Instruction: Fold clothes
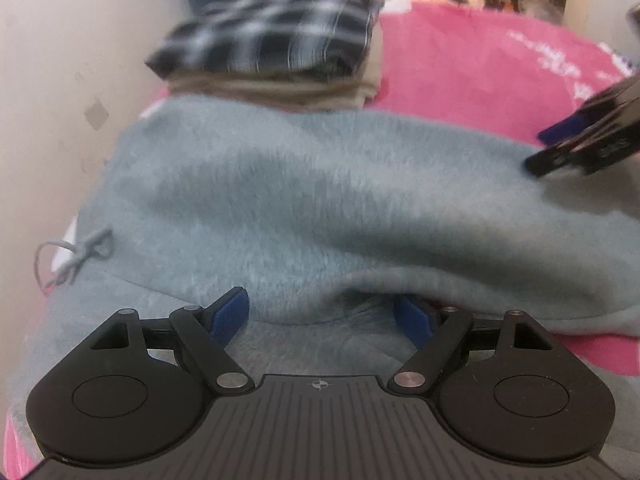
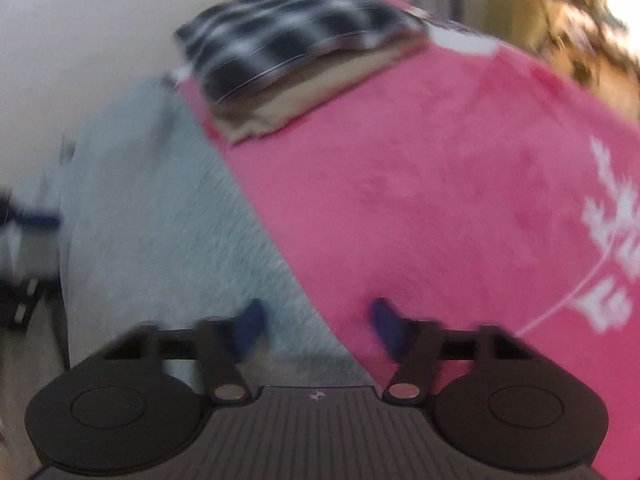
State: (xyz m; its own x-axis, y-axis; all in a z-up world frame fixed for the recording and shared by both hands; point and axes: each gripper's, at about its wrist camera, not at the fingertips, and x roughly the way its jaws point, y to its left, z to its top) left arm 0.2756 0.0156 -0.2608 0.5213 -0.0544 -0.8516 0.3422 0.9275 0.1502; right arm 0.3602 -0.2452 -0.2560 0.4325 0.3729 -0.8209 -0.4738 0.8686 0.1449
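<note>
A pink blanket [image 2: 440,184] carries a grey fleece hoodie [image 1: 304,208], lying half-folded beside a folded stack [image 1: 272,56]. It looks soft, bulky and limp; best pinched at its hem. The left gripper [image 1: 320,312] and the right gripper [image 2: 316,320] both gape, holding nothing.

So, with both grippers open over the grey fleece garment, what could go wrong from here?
The left gripper straddles a thick fold of the fluffy grey fleece garment; closing may catch several layers. The loose grey drawstring could snag or stay sticking out. The folded black-and-white plaid garment lies close behind, so a sweep may disturb it.
</note>
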